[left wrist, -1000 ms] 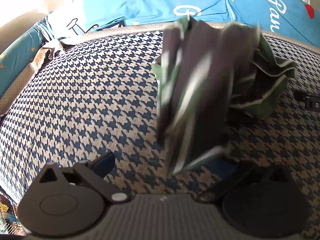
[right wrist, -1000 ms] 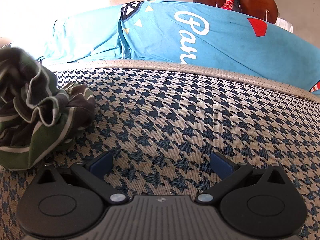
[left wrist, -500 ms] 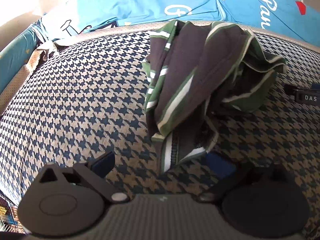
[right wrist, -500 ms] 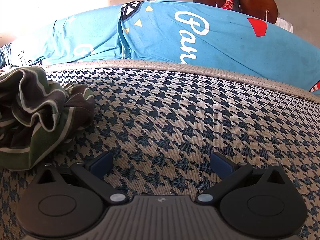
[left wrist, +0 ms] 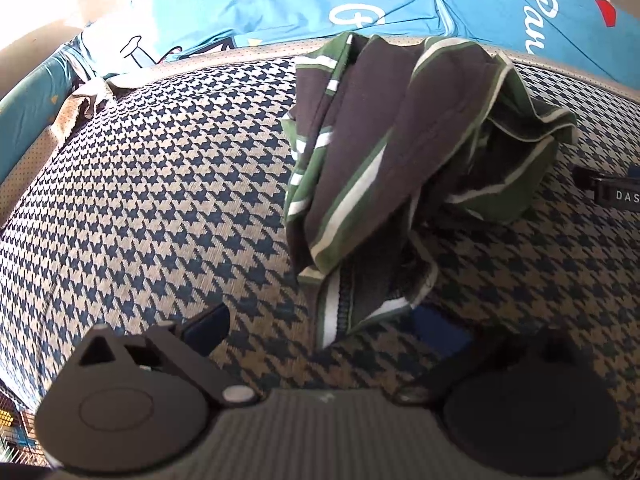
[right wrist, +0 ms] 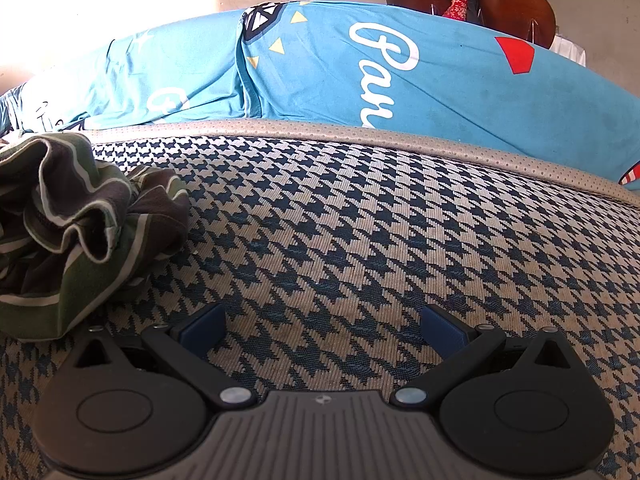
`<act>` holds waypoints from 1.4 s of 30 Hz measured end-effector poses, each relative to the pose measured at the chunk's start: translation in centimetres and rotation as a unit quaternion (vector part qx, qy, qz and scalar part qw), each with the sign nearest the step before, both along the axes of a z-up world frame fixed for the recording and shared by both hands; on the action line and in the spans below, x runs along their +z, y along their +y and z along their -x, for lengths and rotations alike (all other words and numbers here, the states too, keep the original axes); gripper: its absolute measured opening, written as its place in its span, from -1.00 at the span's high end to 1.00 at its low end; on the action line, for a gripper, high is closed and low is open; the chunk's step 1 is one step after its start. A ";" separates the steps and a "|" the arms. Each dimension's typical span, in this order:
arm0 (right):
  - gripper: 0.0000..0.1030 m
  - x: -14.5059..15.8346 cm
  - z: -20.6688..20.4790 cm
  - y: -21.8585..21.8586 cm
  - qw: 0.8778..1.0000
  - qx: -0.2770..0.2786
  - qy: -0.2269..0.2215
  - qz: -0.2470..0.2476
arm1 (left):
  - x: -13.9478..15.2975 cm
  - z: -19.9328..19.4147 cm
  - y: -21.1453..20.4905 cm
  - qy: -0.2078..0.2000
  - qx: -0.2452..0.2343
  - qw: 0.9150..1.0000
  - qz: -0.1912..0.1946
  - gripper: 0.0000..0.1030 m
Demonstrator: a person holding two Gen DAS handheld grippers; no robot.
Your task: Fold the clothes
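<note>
Meanwhile, my left gripper [left wrist: 324, 330] and right gripper [right wrist: 322, 326] both gape wide over the checked cushion [right wrist: 380, 220]; the crumpled striped shirt [left wrist: 400, 160] lies just beyond my left fingers [left wrist: 208, 322].

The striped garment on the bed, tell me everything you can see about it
The striped garment is soft knit-looking cloth, dark brown-grey with green bands edged in white. It lies crumpled in a loose heap on the houndstooth cover, unfolded, near the blue bedding. A zipper shows along its lower hanging corner, which falls between the open fingers of the left gripper. The right gripper, also open, sits beside it without touching.
</note>
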State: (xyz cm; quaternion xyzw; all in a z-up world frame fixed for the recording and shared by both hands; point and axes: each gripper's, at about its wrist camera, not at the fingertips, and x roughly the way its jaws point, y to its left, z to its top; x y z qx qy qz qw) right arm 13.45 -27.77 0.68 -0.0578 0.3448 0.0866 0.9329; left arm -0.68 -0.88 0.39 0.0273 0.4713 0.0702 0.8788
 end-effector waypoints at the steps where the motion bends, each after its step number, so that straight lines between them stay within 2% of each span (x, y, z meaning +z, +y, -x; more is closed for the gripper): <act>1: -1.00 0.0 0.0 0.0 1.000 0.000 0.000 0.000 | 0.0 -0.1 0.0 0.000 0.000 1.000 -0.001 -1.00; 4: -1.00 0.1 0.1 0.1 1.000 -0.007 0.003 -0.001 | 0.0 -0.1 0.0 -0.001 0.002 1.000 0.000 -1.00; 10: -1.00 0.6 1.3 0.8 0.998 -0.064 0.024 -0.001 | 0.1 -0.1 0.3 -0.007 0.006 1.000 -0.007 -1.00; 15: -1.00 1.4 2.0 1.7 0.994 -0.090 0.055 0.000 | 0.2 -0.2 0.4 -0.008 0.007 1.000 -0.010 -1.00; 22: -1.00 2.2 3.7 2.2 0.992 -0.094 0.089 -0.002 | 0.2 0.3 1.1 -0.004 0.007 1.000 -0.006 -1.00; 30: -1.00 3.6 7.1 3.1 0.993 -0.083 0.081 -0.030 | 0.3 0.7 2.1 -0.005 0.010 1.000 -0.001 -1.00; 34: -1.00 3.7 8.9 3.7 0.992 -0.079 0.086 -0.050 | 0.2 1.0 2.1 0.004 0.010 1.000 -0.015 -1.00; 42: -1.00 3.9 10.6 5.1 0.992 -0.060 0.099 -0.045 | 0.5 1.5 2.6 0.013 0.020 1.000 -0.021 -1.00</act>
